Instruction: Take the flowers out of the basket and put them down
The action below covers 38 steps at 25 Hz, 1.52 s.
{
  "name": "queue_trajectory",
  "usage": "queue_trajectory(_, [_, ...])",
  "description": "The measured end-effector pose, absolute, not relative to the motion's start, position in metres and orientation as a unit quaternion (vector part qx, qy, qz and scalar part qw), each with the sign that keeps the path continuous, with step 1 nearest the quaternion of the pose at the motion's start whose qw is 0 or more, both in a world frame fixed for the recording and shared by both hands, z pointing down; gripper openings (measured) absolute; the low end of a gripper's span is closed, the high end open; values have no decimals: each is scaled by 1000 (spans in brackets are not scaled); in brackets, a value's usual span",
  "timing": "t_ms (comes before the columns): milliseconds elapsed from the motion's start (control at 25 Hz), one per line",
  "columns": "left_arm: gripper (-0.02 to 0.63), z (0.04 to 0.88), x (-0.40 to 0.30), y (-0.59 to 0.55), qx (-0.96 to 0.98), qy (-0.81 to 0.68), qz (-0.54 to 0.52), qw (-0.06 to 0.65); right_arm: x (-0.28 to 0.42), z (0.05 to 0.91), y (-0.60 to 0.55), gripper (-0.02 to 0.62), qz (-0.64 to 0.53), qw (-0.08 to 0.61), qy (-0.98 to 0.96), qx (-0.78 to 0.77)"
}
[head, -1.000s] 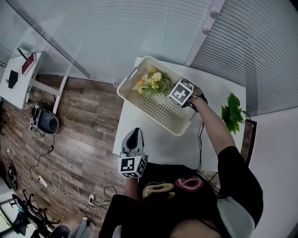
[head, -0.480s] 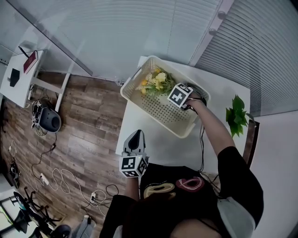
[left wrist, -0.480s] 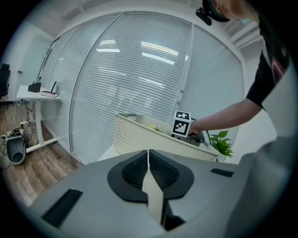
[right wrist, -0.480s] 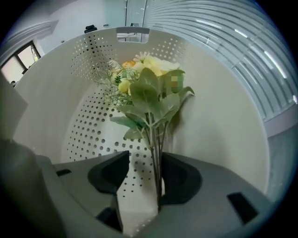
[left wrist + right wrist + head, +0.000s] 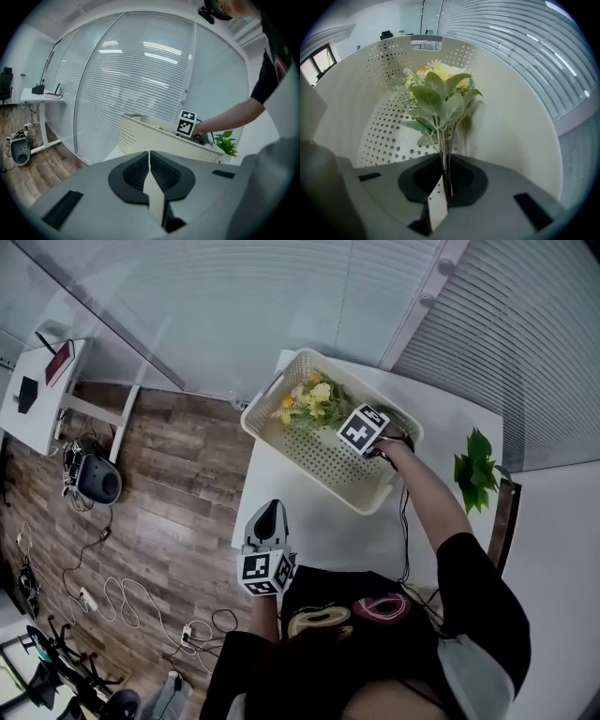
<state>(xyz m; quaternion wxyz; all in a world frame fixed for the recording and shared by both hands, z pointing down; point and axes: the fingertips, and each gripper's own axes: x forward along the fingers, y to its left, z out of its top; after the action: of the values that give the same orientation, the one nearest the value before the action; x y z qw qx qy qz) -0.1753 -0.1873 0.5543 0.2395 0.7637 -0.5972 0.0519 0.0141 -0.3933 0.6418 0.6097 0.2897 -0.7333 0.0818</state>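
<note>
R hand-held gripper (image 5: 444, 161) just closed on flower stems (image 5: 443, 140) in basket (image 5: 520, 136).

The right gripper (image 5: 349, 424) reached down into the basket (image 5: 323, 463). Its jaws had just been closing, with the flowers (image 5: 314, 404) right at their tips. The left gripper (image 5: 268, 514) hung far from those jaws, over the table (image 5: 319, 529).

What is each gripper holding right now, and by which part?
The right gripper has just closed on the flowers, pinching their stems, inside the basket. The left gripper is shut and holds nothing.
</note>
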Motion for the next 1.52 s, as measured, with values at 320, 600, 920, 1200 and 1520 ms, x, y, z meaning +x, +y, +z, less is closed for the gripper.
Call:
queue_trajectory(320, [23, 566, -176, -177, 757, -601, 59, 249, -5, 629, -392, 19, 50, 570, -769, 283])
queue_trajectory(600, [23, 564, -167, -177, 765, -592, 66, 245, -11, 609, -385, 11, 58, 556, -780, 282])
queue_trajectory(920, [23, 557, -159, -176, 773, -586, 61, 238, -7, 580, -378, 9, 45, 529, -794, 295])
queue_trajectory(1200, [23, 553, -151, -174, 780, -580, 59, 229, -3, 550, -372, 9, 37, 487, -813, 317])
queue_trajectory(1520, [23, 546, -148, -167, 788, -574, 60, 217, -9, 506, -357, 9, 13, 411, -838, 360])
